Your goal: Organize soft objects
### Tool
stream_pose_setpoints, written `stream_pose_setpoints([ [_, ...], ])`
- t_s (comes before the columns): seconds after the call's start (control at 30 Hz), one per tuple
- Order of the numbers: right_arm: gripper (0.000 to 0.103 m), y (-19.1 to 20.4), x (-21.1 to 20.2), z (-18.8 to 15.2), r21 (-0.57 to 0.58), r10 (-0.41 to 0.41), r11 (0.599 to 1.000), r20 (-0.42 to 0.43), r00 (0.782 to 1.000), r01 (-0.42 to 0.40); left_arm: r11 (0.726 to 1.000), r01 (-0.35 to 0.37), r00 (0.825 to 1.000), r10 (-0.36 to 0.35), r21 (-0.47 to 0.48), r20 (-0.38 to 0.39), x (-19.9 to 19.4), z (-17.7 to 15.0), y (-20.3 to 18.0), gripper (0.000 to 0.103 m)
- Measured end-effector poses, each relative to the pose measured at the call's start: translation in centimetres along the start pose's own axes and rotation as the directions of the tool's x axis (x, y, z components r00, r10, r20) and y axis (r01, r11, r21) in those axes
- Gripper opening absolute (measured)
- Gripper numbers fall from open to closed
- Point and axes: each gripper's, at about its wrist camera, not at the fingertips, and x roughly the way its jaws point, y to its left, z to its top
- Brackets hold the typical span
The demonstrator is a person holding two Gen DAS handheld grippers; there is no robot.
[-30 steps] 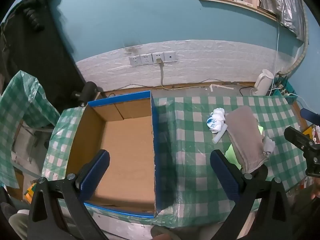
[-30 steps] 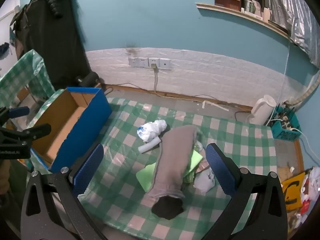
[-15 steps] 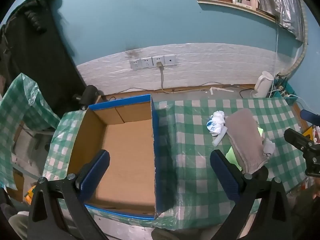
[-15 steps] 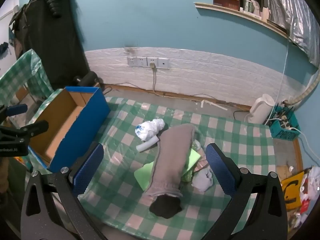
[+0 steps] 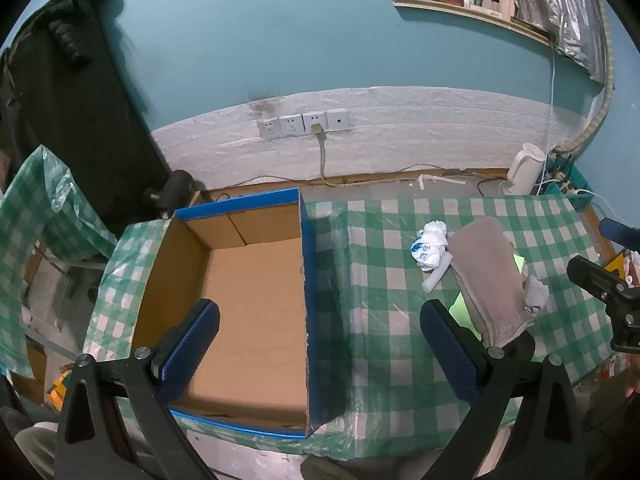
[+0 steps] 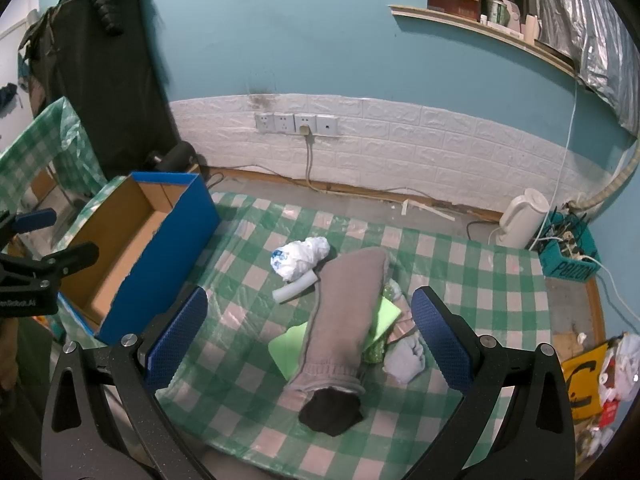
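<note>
A long grey sleeve-like cloth (image 6: 344,312) with a black end lies on the green checked table (image 6: 240,320), also in the left wrist view (image 5: 488,276). Beside it are a crumpled white bag (image 6: 300,258), a white tube (image 6: 294,288), a light green sheet (image 6: 290,346) and a small pale sock (image 6: 404,356). An empty blue-edged cardboard box (image 5: 248,300) stands at the table's left (image 6: 132,248). My left gripper (image 5: 320,344) is open above the box's right wall. My right gripper (image 6: 308,336) is open above the grey cloth.
A white kettle (image 6: 520,220) and a teal basket of cables (image 6: 568,252) stand on the floor at the right. Wall sockets (image 6: 296,122) with a hanging cord are behind the table. A dark coat (image 6: 104,80) hangs at the left.
Both grippers have risen slightly and the views have pulled back a little; the right gripper drifted over the grey cloth. No object has moved.
</note>
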Motion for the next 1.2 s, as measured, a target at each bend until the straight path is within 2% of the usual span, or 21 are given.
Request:
stream_pose_setpoints([
  [1.2,0.101,-0.11,-0.29,0.05,-0.005,-0.004,1.0,0.002,1.0,0.004,1.0,0.015,1.0,-0.015,-0.008,-0.005,-0.21,-0.04,0.3,0.101],
])
